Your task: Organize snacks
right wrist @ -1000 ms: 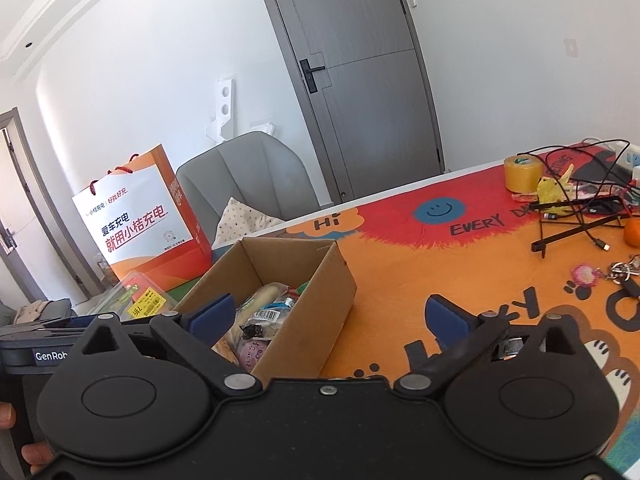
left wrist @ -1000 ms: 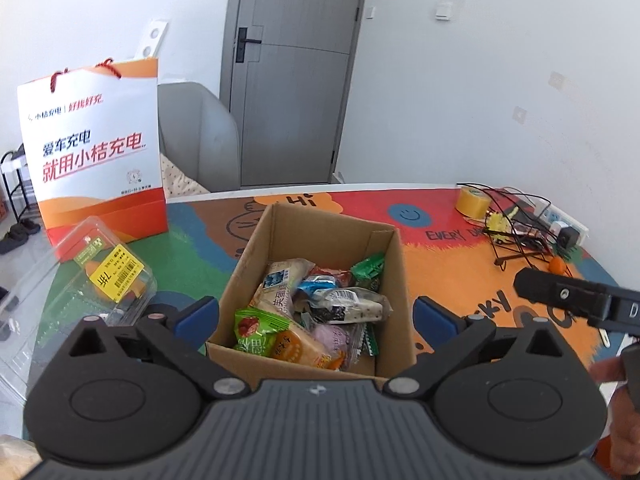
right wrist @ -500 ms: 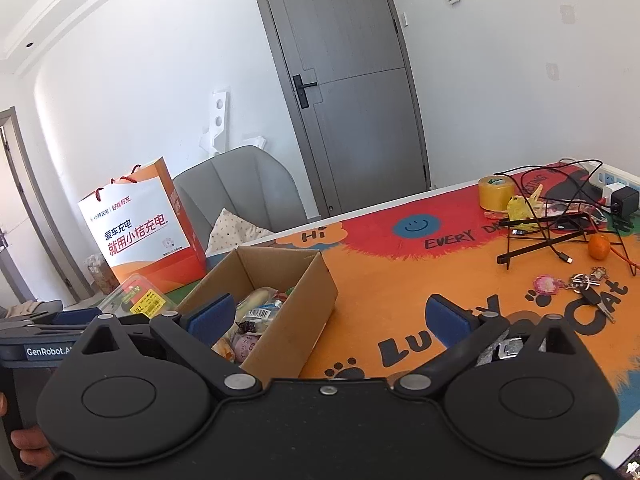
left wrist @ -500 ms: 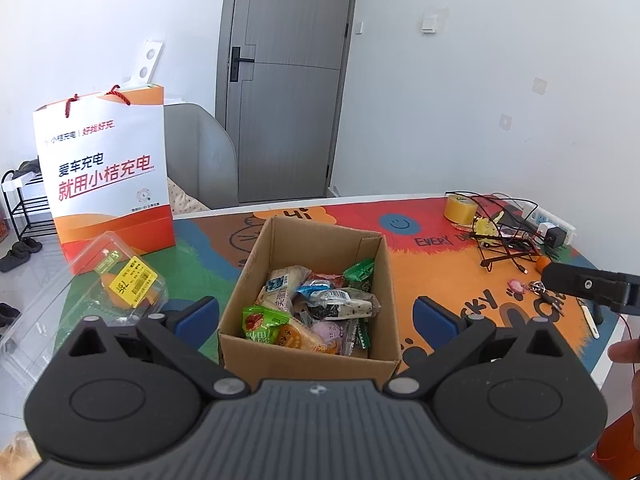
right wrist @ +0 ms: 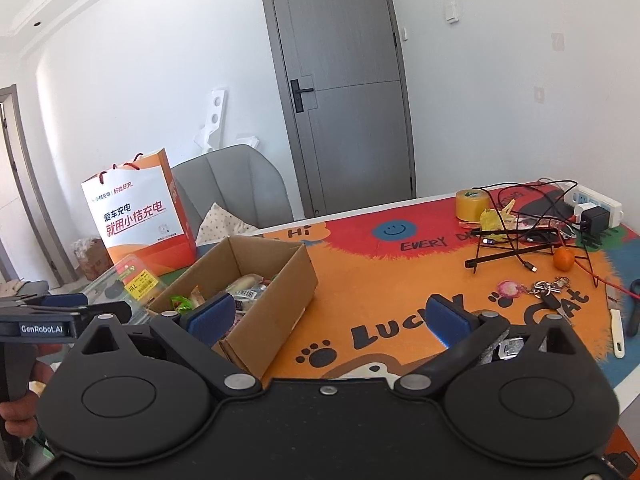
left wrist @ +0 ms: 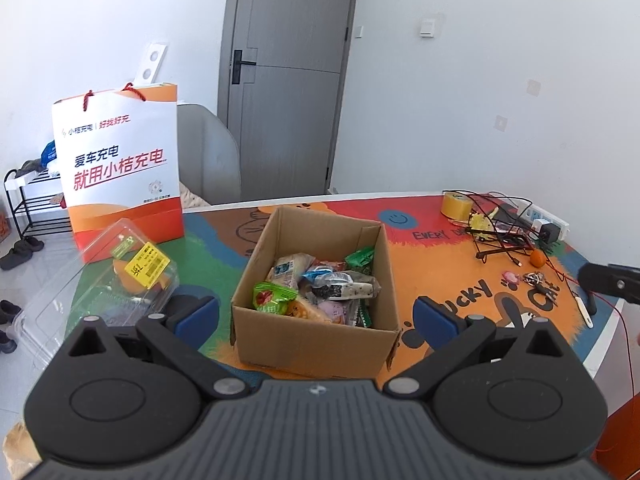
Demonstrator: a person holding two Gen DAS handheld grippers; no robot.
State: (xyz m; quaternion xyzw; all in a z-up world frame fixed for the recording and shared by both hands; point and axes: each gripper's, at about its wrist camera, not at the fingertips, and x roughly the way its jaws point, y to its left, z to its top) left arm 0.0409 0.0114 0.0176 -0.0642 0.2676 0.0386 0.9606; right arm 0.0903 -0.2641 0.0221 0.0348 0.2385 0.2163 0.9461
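Both the left gripper (left wrist: pixel 316 312) and right gripper (right wrist: pixel 326 318) gape wide, holding nothing. The brown cardboard box (left wrist: pixel 316 344) of mixed snack packets (left wrist: pixel 320 292) sits on the colourful cartoon tablecloth (right wrist: pixel 400 276), its near wall hiding the lower packets.

Open cardboard box (left wrist: pixel 316 344) sitting upright near table's front edge, mixed wrapped snacks (left wrist: pixel 316 290) lying heaped inside

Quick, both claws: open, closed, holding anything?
Left claw: open, empty, the cardboard box showing between its fingers.
Right claw: open, empty.
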